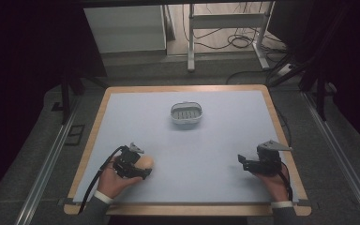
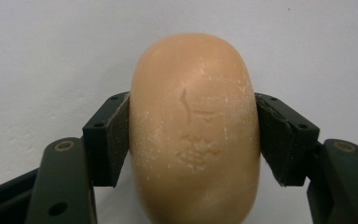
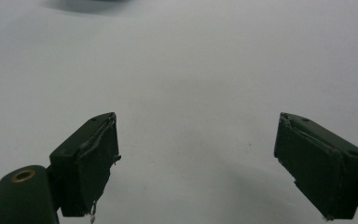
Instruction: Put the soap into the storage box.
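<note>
Peach-coloured and rounded, a soap [image 2: 193,130] is pinched between the two black jaws of the left claw [image 2: 193,135], one pad pressed flat against each of its long sides. Faint embossed marks and pale scuffs are seen on the face of the soap turned toward the left gripper view, and its far end sticks out well beyond the jaw tips. In the high view the soap [image 1: 145,162] is seen at the front of the left claw [image 1: 138,168], which is gripped by the left hand [image 1: 114,180] near the person's edge of the table [image 1: 225,140]; whether the soap rests on the pale surface or is held just above it cannot be told. A cable is seen looping back from this claw toward the sleeve. The right claw [image 3: 196,163] is spread wide, with nothing between its jaws but bare pale surface. In the high view the right claw [image 1: 248,164] is held by the right hand [image 1: 274,180], well apart from the left claw across the table, its jaws pointed toward that claw. A small white basket [image 1: 186,113] with a slatted floor is seen far ahead of both claws, between their lines and somewhat nearer the left one, well apart from the soap.
</note>
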